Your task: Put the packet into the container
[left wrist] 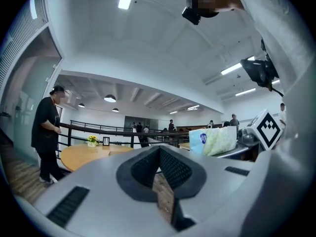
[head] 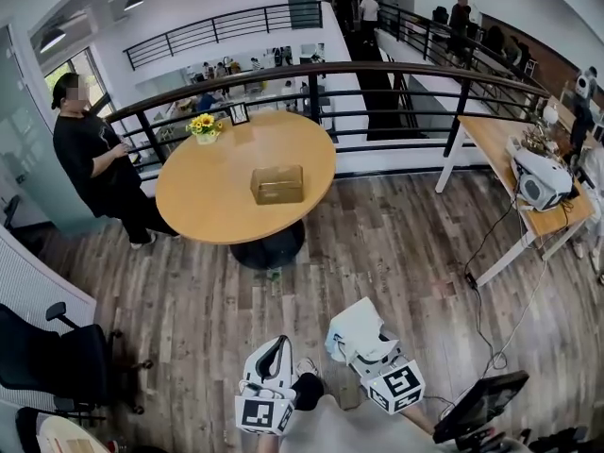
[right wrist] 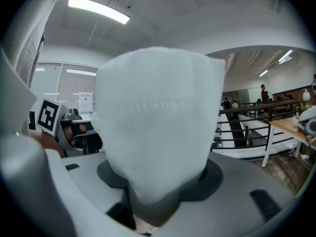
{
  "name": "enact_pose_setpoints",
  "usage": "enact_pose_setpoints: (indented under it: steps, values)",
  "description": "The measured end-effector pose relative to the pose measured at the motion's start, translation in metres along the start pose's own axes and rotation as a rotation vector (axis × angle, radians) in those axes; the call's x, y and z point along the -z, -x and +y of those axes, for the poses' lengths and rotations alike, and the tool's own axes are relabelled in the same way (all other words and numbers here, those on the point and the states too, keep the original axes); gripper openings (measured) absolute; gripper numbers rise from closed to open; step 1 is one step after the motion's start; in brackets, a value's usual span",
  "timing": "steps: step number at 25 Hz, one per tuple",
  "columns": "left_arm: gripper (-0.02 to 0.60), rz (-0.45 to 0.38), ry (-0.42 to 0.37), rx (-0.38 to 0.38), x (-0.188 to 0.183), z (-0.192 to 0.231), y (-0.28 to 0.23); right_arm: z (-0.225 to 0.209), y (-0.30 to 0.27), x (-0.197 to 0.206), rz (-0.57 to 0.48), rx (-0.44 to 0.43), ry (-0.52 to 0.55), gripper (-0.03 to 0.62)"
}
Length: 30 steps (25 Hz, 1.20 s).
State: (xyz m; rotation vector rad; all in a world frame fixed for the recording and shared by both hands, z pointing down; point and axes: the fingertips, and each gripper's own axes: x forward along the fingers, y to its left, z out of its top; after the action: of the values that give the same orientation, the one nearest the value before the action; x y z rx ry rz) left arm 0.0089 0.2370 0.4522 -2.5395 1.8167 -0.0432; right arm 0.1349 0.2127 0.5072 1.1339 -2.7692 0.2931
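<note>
Right gripper [head: 354, 345]: I see its fingers clamped on the packet [right wrist: 158, 127], soft and white, one face printed blue and green, possibly tissues. It's well apart from the amber container [head: 276, 184] on the round desk [head: 203, 201]. Left gripper [left wrist: 159, 152]: fingers pinched together, empty.

one packet [head: 354, 333], one container [head: 277, 185], one round table [head: 203, 201].
</note>
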Motion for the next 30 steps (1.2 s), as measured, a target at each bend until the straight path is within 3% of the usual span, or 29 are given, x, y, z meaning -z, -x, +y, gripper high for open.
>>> enact_pose_setpoints:
  steps: [15,25,30]
  values:
    - [0.005,-0.018,0.019,0.073,-0.017,0.128,-0.108,-0.029,-0.148,-0.059,-0.005,0.062,-0.004,0.241]
    - [0.005,-0.001,0.053,0.079,-0.006,0.156,-0.124,-0.027,-0.179,-0.059,0.019,0.063,-0.002,0.241]
    - [0.005,-0.009,0.055,0.112,-0.006,0.159,-0.135,-0.027,-0.183,-0.068,-0.024,0.050,-0.019,0.242]
